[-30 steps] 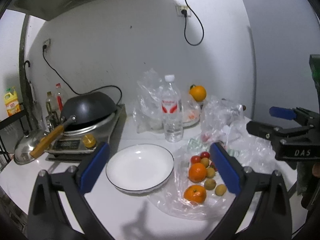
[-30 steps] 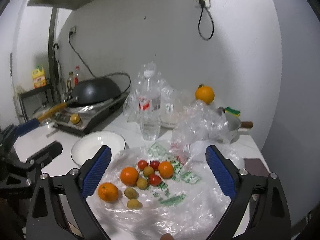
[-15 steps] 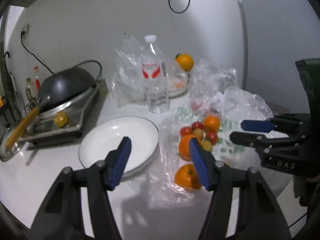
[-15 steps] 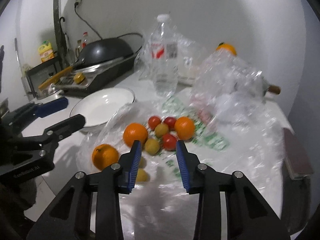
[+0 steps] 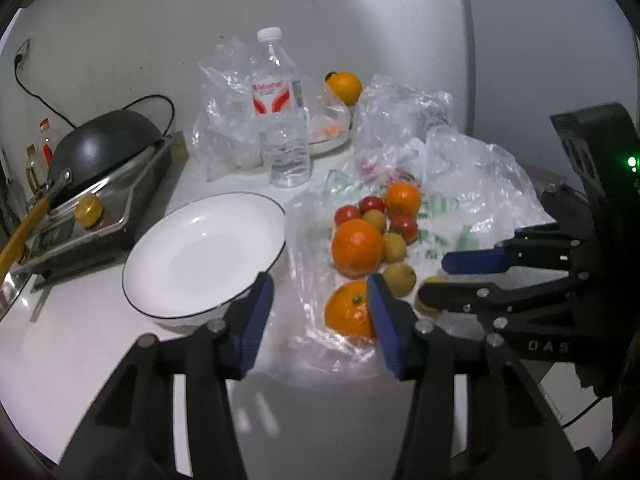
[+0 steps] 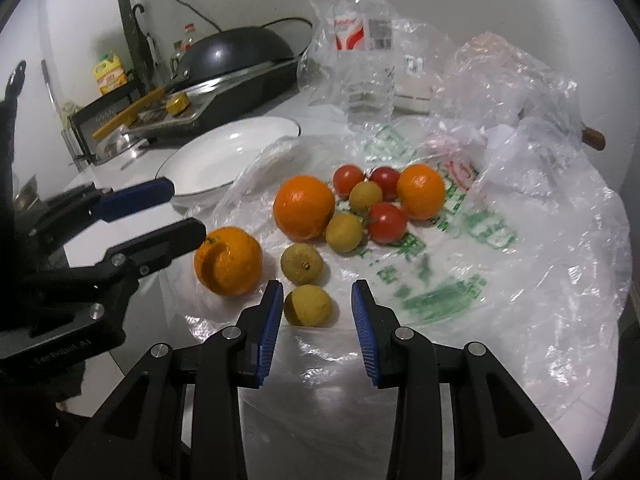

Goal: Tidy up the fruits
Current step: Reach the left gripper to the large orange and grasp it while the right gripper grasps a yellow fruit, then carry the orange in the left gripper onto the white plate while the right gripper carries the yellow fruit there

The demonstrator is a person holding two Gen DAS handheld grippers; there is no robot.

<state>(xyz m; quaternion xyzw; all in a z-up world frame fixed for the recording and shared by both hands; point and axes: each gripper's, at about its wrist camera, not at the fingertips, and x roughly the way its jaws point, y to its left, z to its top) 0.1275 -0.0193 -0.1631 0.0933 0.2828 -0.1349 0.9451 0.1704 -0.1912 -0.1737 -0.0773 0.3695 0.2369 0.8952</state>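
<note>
Both grippers have dropped toward the counter since the earlier frames, and both sets of jaws have narrowed from wide to a partial gap. The left gripper (image 5: 320, 292) has just been closing further; nothing sits between its blue pads, which stand spread over bare counter, with the white plate (image 5: 160, 280) at ten o'clock from its tips and the nearest orange (image 5: 346, 312) at three o'clock, partly hidden behind the right-hand pad.

Left to right in the right wrist view: a black wok (image 6: 236, 50) on its stove at ten o'clock, the plate at eleven, a clear water bottle (image 6: 366, 60) standing upright at twelve, crumpled clear bags (image 6: 508, 80) at one.

Fruit lies on a flattened plastic bag (image 6: 500, 280) printed in green. Three oranges, three red tomatoes (image 6: 386, 222) and four small yellow-green fruits cluster at its left half; the nearest orange shows its stem end turned toward the left gripper. None has a marked long axis — all are roundish.

The right gripper (image 6: 318, 300) is parted but narrow, and a small yellow-green fruit (image 6: 308, 306) sits between its tips — just beside the left pad, clear of the right one, not pinched.

Open room lies on the bag's right half and near edge, and on the bare counter in front of the plate.
</note>
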